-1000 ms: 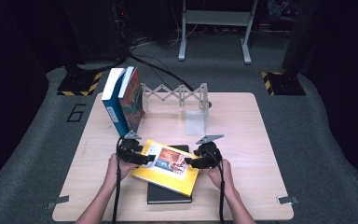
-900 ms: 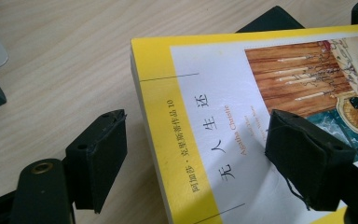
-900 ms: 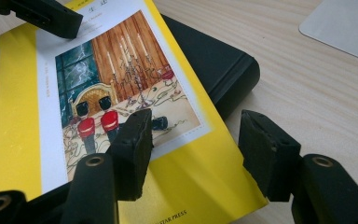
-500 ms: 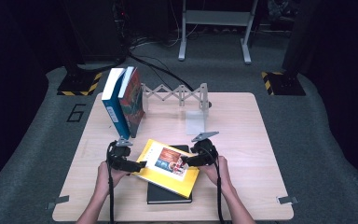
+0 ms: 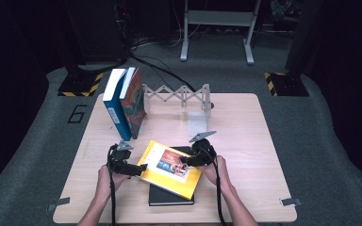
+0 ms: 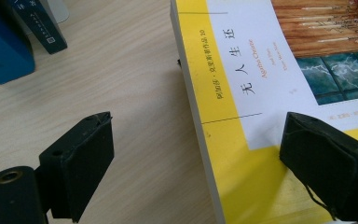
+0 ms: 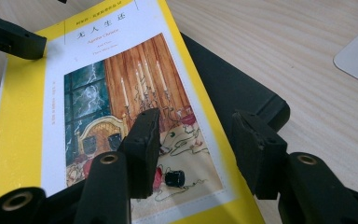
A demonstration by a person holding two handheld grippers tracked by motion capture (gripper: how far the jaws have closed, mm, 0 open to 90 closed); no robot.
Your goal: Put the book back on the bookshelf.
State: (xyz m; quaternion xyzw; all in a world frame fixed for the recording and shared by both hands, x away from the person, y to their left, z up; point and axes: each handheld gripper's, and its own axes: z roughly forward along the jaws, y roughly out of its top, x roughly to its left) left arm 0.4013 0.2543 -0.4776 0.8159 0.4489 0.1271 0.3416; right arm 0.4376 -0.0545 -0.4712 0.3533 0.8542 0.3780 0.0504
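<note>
On the pale wooden table (image 5: pixel 245 141), books lie amid dark grey carpet (image 5: pixel 334 141).

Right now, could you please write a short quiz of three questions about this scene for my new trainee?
1. True or false: the yellow book lies partly on the black book.
2. How many books stand upright by the folding rack? A) one B) two C) four
3. Which gripper has one jaw over the yellow cover and the other jaw over the table, the book's long edge between them?

Key: 1 true; 2 B, a blue book and a red book; 3 the left gripper.
</note>
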